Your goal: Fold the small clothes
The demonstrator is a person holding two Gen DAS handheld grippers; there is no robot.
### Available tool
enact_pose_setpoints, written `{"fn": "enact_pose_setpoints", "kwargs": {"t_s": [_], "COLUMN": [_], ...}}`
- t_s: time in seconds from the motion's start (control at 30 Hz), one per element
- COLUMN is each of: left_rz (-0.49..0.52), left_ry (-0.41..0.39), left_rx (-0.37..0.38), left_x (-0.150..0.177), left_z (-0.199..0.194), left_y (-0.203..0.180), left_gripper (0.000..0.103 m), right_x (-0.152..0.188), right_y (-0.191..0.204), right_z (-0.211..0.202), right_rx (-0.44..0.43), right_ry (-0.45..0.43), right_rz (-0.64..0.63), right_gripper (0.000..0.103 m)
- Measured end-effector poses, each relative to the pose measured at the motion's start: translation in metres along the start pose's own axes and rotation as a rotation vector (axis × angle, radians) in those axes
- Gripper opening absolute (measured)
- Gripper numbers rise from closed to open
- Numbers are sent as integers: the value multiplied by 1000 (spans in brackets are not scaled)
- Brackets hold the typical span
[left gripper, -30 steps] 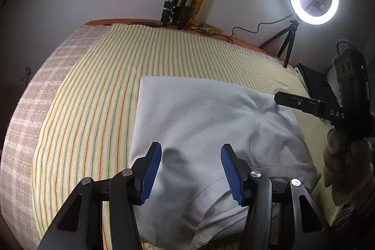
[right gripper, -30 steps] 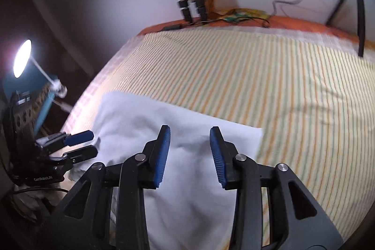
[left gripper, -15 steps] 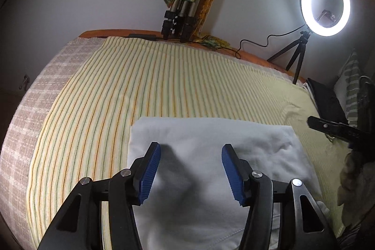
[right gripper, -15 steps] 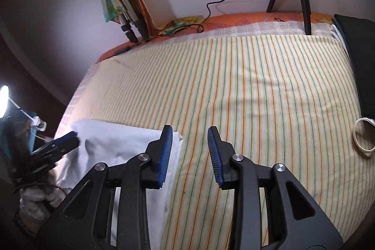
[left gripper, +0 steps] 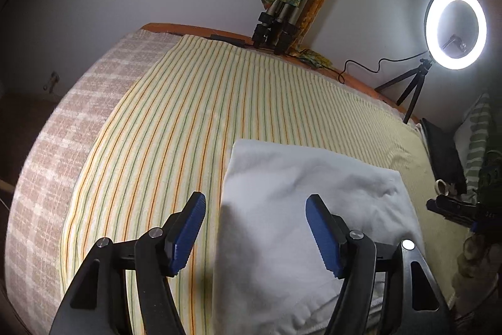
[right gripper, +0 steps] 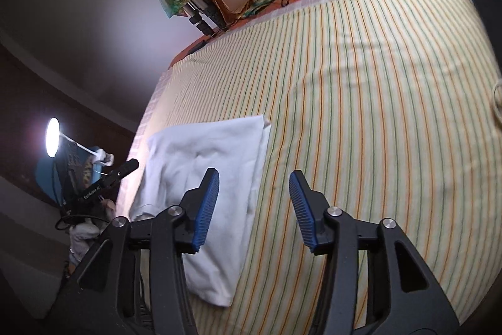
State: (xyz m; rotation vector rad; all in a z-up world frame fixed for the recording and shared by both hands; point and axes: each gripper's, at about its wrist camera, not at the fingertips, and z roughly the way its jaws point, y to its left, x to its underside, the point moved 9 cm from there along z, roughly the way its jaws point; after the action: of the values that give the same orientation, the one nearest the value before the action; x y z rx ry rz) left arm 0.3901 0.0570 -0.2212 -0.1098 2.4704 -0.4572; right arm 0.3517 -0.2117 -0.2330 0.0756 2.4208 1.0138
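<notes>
The white cloth [left gripper: 307, 209] lies folded on the striped bed [left gripper: 175, 127], near its front edge. Both the left gripper [left gripper: 255, 233] and the right gripper [right gripper: 252, 204] are opening, nothing between the jaws. As I judge it, a careless regrip could drag the top layer (loose, puffy) and undo the fold. Count: one cloth, two grippers, one ring light [left gripper: 455, 29].

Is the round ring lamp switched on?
Yes, the ring lamp glows bright white against the wall behind the striped bed.
</notes>
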Motion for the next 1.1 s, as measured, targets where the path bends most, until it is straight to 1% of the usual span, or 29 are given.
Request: {"fn": "enact_pose_setpoints", "kwargs": {"t_s": [0.1,0.2,0.27,0.43,0.47,0.5,0.57,0.6,0.63,0.67,0.73,0.77,0.83,0.9,0.97,1.03,1.1], "left_rz": [-95,-197,-253,-303,-308,-306,-236,-197,-164,-145,-147,-151,-168,-194,-207,-207,-175], "left_ry": [39,85,99,102,99,90,47,25,9,-4,-33,-30,-16,-6,-13,-7,-11], "left_rx": [64,133,164,195,194,178,126,117,126,137,170,186,200,205,148,87,44], "left_x": [12,26,31,33,32,30,22,15,8,0,-14,-19,-27,-34,-40,-43,-46], "left_z": [-1,2,3,-1,-1,-2,-7,-9,-11,-11,-9,-3,11,27,40,52,55], "left_y": [8,15,19,21,22,23,20,15,10,5,1,0,3,8,19,29,34], "left_gripper": [70,70,68,63,61,59,57,53,41,35,34,34,34,34,34,38,37], "right_x": [9,18,23,33,32,31,28,27,25,24,25,28,38,48,55,57,57], "right_y": [-4,-4,-3,3,4,5,10,13,18,24,44,54,70,75,71,69,71], "right_z": [5,12,17,31,32,32,32,31,30,29,27,28,36,48,59,62,59], "right_rx": [-29,-35,-31,-51,-46,-30,12,32,46,51,32,18,10,35,68,70,68], "right_ry": [25,49,64,97,93,81,57,40,25,13,-14,-14,22,54,87,92,107], "right_rz": [40,50,44,55,53,45,7,-14,-39,-61,-130,-162,-217,-250,-265,-277,-291], "right_gripper": [51,51,51,51,51,51,51,51,51,51,50,50,47,47,47,47,47]}}
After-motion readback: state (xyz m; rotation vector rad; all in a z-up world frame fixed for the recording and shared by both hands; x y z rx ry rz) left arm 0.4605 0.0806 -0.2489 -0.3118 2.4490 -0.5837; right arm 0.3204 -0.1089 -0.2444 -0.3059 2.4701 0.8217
